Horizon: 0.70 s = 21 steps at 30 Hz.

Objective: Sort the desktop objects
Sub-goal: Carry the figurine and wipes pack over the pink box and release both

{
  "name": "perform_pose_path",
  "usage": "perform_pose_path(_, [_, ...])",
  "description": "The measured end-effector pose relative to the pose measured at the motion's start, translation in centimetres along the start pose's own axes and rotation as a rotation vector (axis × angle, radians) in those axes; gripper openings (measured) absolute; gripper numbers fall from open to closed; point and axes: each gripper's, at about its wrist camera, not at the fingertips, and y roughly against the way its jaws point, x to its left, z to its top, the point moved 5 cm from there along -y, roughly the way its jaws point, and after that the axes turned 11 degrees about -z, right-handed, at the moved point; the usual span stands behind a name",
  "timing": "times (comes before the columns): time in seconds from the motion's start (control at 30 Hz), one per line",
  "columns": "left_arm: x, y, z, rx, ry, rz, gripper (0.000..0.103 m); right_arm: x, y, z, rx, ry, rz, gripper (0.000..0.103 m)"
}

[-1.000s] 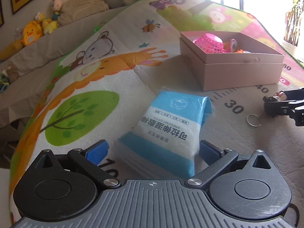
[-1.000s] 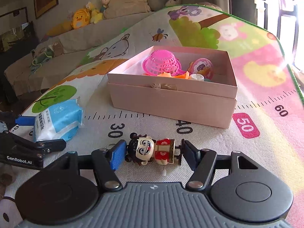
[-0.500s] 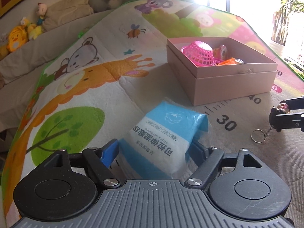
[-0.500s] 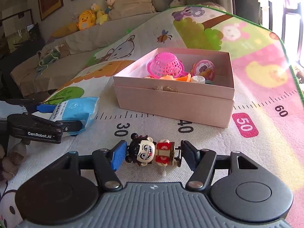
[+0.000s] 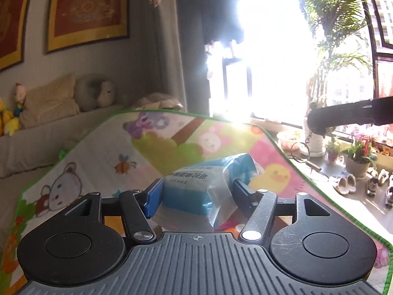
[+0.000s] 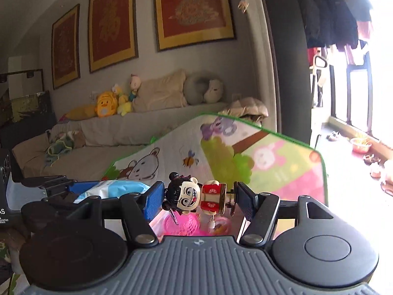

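Observation:
A blue and white wipes pack (image 5: 196,184) hangs above the mat, clamped between the pads of my left gripper (image 5: 197,195), whose jaws are opening slightly. From the right wrist view that pack (image 6: 110,188) and the left gripper (image 6: 56,186) show at the left. My right gripper (image 6: 198,199) is shut on a small doll keychain (image 6: 189,194) with a black-haired head and a red body, held sideways in the air. Its key ring (image 5: 298,147) dangles below the right gripper (image 5: 348,116). A pink basket (image 6: 183,223) lies directly below the doll.
The colourful play mat (image 5: 110,162) spreads out below both grippers. A sofa (image 6: 122,127) with plush toys and cushions lines the wall behind it. Potted plants (image 5: 358,162) and shoes sit by the bright window on the right.
The left gripper closed on the wipes pack and lifted it off the mat. The right gripper rose with the doll. Both views tilted up from the mat and box toward wall and window.

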Motion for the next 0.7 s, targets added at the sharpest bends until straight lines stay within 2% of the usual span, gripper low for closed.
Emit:
perform_pose_path(0.07, [-0.2,-2.9,-0.6,0.045,-0.022,0.028,0.089,-0.1,-1.0,0.8,-0.001,-0.001,-0.013,0.064])
perform_pose_path(0.13, [0.0,-5.1,-2.6,0.111,-0.037,0.064,0.09,-0.2,-2.0,0.9,0.011,0.005,-0.027,0.064])
perform_pose_path(0.2, [0.6,-5.6,-4.9,0.155,-0.031,0.085,0.096,-0.4,-3.0,0.4,0.034,0.011,-0.032,0.064])
perform_pose_path(0.37, [2.4,-4.9,-9.6,0.23,-0.024,0.141,0.097,-0.3,-6.9,-1.0,0.116,-0.01,-0.023,0.064])
perform_pose_path(0.47, [3.5,-4.1,-10.9,0.242,0.04,0.146,0.098,0.5,-10.3,-1.2,0.172,-0.061,0.004,0.064])
perform_pose_path(0.6, [4.1,-3.0,-11.4,0.236,0.112,0.121,0.1,2.4,-14.9,-0.7,0.145,-0.09,-0.014,0.065])
perform_pose_path(0.63, [4.2,-2.6,-11.5,0.233,0.123,0.117,0.1,2.7,-16.2,-0.9,0.168,-0.093,-0.024,0.071])
perform_pose_path(0.7, [4.1,-1.6,-11.8,0.224,0.134,0.11,0.102,3.1,-18.1,-2.1,0.229,-0.107,-0.026,0.072])
